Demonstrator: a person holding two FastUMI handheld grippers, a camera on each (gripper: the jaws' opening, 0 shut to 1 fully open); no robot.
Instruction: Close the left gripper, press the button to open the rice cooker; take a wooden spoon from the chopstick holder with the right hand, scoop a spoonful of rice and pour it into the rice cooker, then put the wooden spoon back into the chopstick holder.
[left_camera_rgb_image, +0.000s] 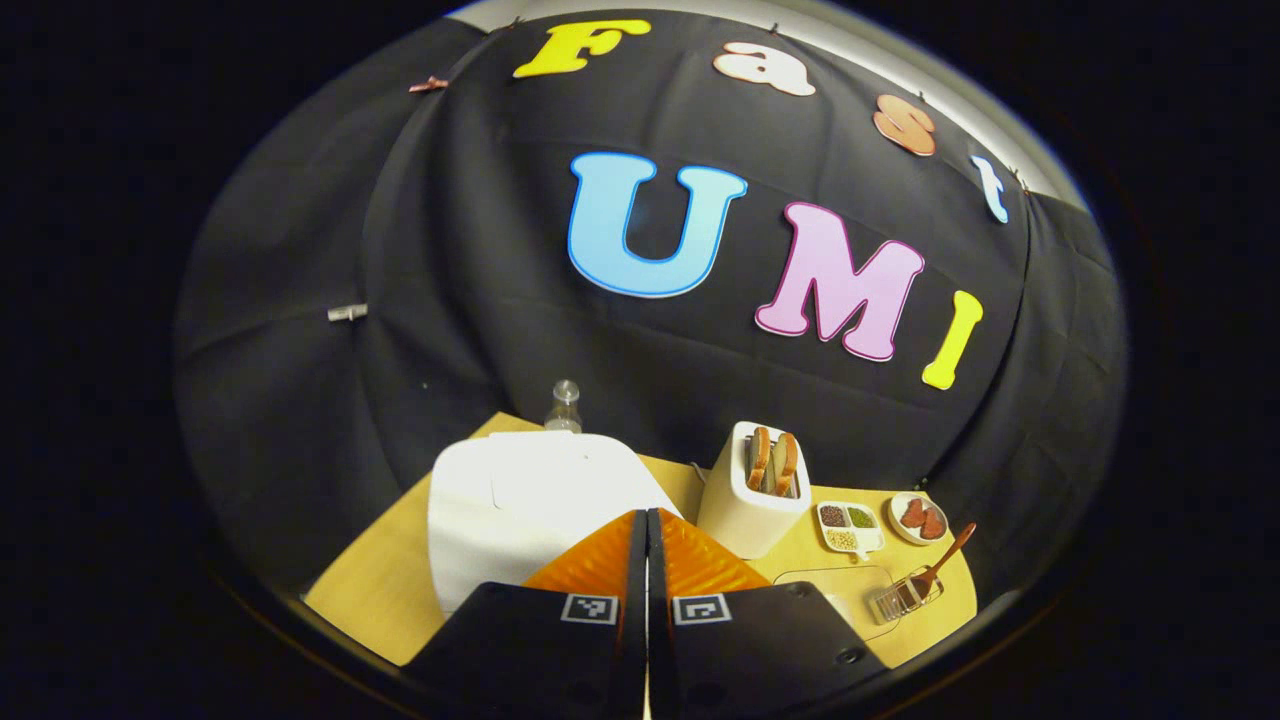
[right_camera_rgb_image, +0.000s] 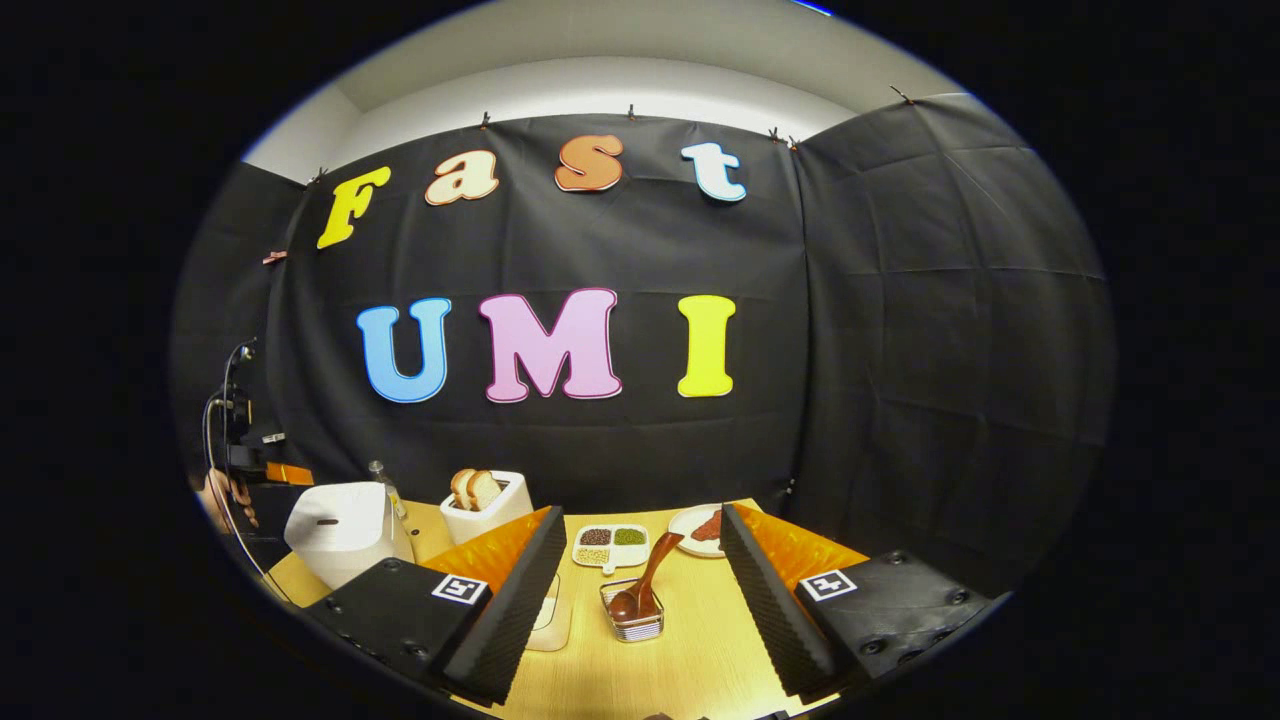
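Down at the front, my left claw (left_camera_rgb_image: 647, 545) is squeezed together with nothing in it, pointing over the white cooker (left_camera_rgb_image: 530, 500). The lid is still down. I think it is hard and smooth, so a firm push on the button should work. My right claw (right_camera_rgb_image: 635, 560) is wide apart and holds nothing. Just past it on the desk (right_camera_rgb_image: 700, 650) sits the holder (right_camera_rgb_image: 632, 615) with the spoon (right_camera_rgb_image: 645, 585) leaning in it. The spoon looks light and stiff; I would grab its handle.
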